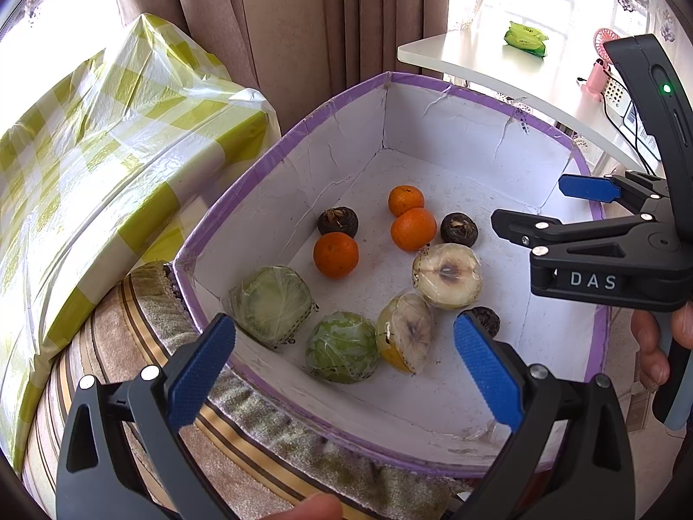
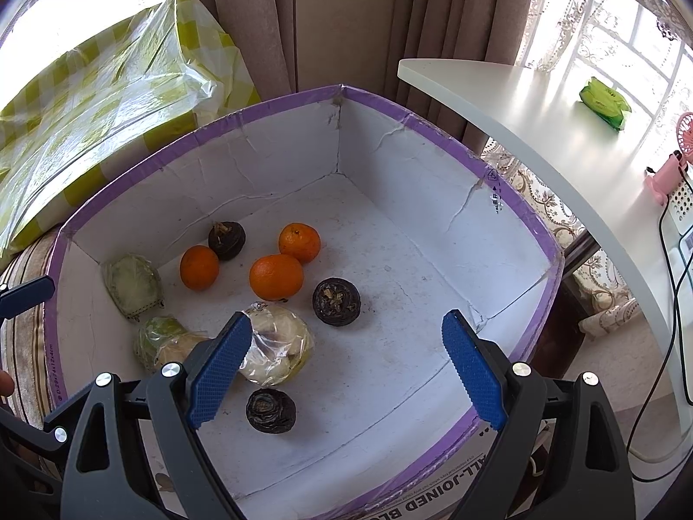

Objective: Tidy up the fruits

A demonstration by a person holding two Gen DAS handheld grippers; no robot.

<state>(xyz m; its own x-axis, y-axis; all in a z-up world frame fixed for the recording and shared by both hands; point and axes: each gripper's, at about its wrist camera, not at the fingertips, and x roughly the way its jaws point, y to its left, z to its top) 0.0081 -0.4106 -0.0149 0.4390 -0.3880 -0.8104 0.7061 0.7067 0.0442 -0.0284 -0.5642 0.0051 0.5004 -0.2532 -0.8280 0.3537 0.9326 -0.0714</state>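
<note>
A white cardboard box with a purple rim (image 1: 277, 143) (image 2: 511, 182) holds the fruit. Three oranges (image 1: 335, 255) (image 2: 276, 276) lie near its middle, with three dark round fruits (image 1: 338, 221) (image 2: 336, 301) among them. Plastic-wrapped cut fruits lie near the front: two green ones (image 1: 270, 303) (image 2: 132, 284) and two pale ones (image 1: 447, 275) (image 2: 277, 346). My left gripper (image 1: 344, 364) is open and empty above the box's near-left edge. My right gripper (image 2: 346, 364) is open and empty above the box's near-right part; it shows in the left wrist view (image 1: 537, 206).
The box sits on a striped cushion (image 1: 130, 346). A bundle in green-checked plastic (image 1: 86, 151) lies to the left. A white table (image 2: 541, 117) at the right holds a green packet (image 2: 604, 102) and a pink fan (image 2: 675, 160). Brown curtains hang behind.
</note>
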